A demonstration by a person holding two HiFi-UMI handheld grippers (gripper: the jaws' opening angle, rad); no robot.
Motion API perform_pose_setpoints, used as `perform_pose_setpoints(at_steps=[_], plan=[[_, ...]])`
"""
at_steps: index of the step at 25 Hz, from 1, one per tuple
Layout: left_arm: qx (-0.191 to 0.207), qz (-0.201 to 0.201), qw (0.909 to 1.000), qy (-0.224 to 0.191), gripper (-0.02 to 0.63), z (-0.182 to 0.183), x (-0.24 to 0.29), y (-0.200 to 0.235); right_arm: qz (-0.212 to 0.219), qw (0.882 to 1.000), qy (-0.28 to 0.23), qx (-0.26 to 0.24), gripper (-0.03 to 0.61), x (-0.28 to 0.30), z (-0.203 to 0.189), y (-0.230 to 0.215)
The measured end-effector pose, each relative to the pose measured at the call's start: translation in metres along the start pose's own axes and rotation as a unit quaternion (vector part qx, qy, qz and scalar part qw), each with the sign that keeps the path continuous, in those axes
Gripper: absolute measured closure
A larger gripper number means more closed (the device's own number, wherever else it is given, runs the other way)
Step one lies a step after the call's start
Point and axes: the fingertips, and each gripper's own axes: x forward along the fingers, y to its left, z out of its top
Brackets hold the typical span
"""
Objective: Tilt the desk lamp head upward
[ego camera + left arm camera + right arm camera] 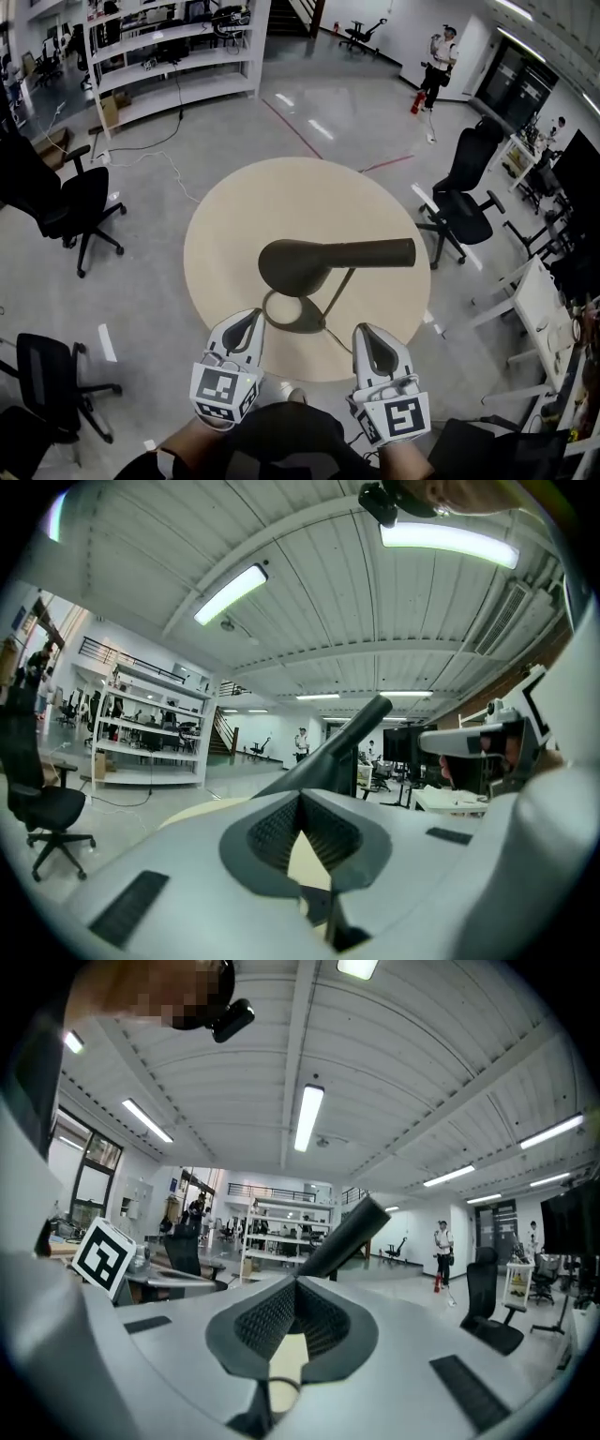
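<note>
One lamp sits just beyond your left gripper and right gripper, two in all, jaws closed and empty.

You work under bright, even light from long ceiling tubes; one tube glares white in the right gripper view. The glossy floor carries pale reflections far from you. Shadows on the table are soft and faint. The lamp reads dark, with little surface detail. All views bend strongly at the edges, with black corners.
</note>
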Motion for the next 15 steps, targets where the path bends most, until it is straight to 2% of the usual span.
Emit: perform_pose_setpoints(at_steps=[3,7,12,15], plan=[[-0.004,0.022,0.9997,-0.013,0.566,0.015,0.016,0.003,0.012,0.997,-0.066,-0.023,0.565,0.001,0.051,-0.026],[-0.036,0.044,0.9982,-0.020,0.565,0.026,0.039,0.005,0.038,0.990,-0.129,-0.043,0.564,0.003,0.111,-0.070],[-0.083,0.060,0.9946,-0.015,0.565,0.008,0.060,0.026,0.088,0.986,-0.130,-0.059,0.563,0.034,0.130,-0.094],[-0.133,0.061,0.9891,-0.017,0.557,-0.008,0.065,0.038,0.109,0.984,-0.126,-0.068,0.563,0.052,0.132,-0.098]])
